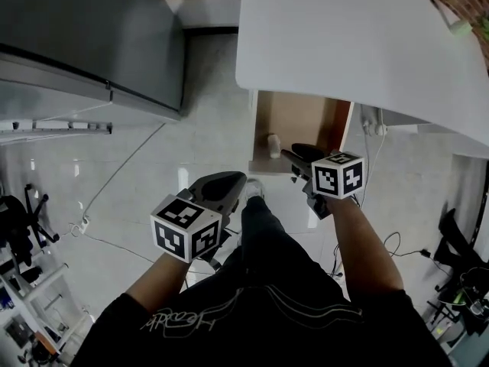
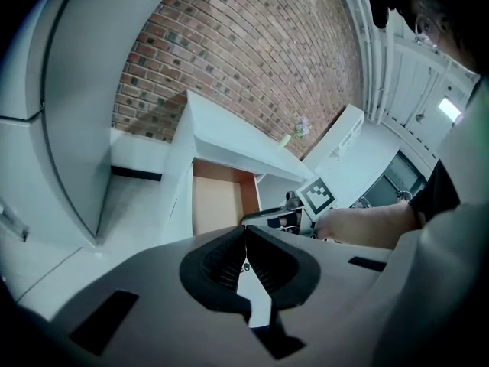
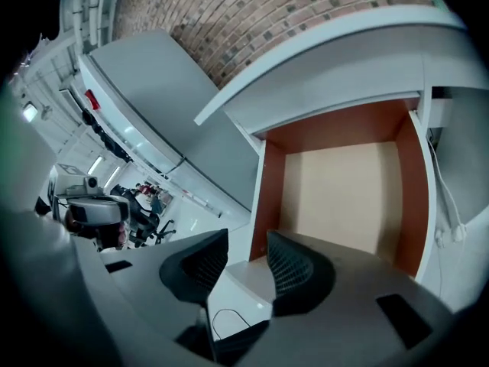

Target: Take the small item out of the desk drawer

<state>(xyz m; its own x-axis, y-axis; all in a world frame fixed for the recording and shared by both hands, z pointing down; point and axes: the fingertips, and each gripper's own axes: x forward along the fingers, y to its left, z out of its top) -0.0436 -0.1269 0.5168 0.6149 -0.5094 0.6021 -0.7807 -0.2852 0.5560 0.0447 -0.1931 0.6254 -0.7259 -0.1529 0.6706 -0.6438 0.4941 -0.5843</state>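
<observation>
The desk drawer (image 1: 294, 121) stands pulled out under the white desk top (image 1: 359, 37), and its tan wooden floor shows. A small pale upright item (image 1: 273, 145) stands inside near the front left corner. My right gripper (image 1: 295, 157) hovers over the drawer's front edge, just right of the item, open with nothing between its jaws (image 3: 246, 262). The right gripper view shows the drawer (image 3: 344, 182) but not the item. My left gripper (image 1: 235, 182) hangs lower left of the drawer, over the floor, jaws shut and empty (image 2: 245, 239).
A big grey cabinet (image 1: 92, 44) stands at the left with a tiled floor gap between it and the desk. Cables (image 1: 114, 178) run across the floor. The person's leg (image 1: 263, 232) is below the drawer. A brick wall (image 2: 244, 60) backs the desk.
</observation>
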